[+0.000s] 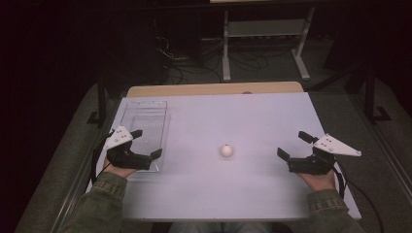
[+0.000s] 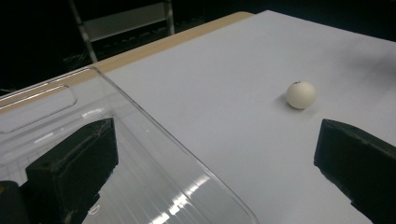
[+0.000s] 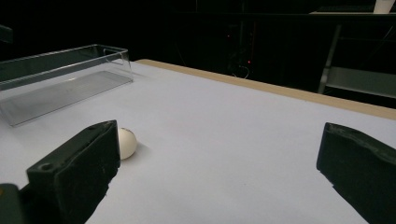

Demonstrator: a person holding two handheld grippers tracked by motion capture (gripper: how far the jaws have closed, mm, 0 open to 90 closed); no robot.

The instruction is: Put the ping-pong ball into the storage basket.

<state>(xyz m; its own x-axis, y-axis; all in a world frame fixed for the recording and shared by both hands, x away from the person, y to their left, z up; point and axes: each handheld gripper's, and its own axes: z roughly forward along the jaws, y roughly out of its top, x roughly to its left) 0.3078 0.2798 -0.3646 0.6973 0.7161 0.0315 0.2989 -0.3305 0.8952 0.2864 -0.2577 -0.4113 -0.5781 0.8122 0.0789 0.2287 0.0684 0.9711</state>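
Between my two gaping grippers (left (image 1: 146,143), right (image 1: 293,144)) sits a ball (image 1: 226,150), probably light, smooth and prone to roll, so I'd pinch its middle.

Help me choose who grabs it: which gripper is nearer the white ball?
Right, narrowly. The right gripper sits open to the right of the white ball; the left gripper hovers open over the clear tray, farther left.

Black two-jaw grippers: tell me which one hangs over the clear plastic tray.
The left gripper: one of its jaws is above the clear plastic tray, while the right gripper is over bare white tabletop.
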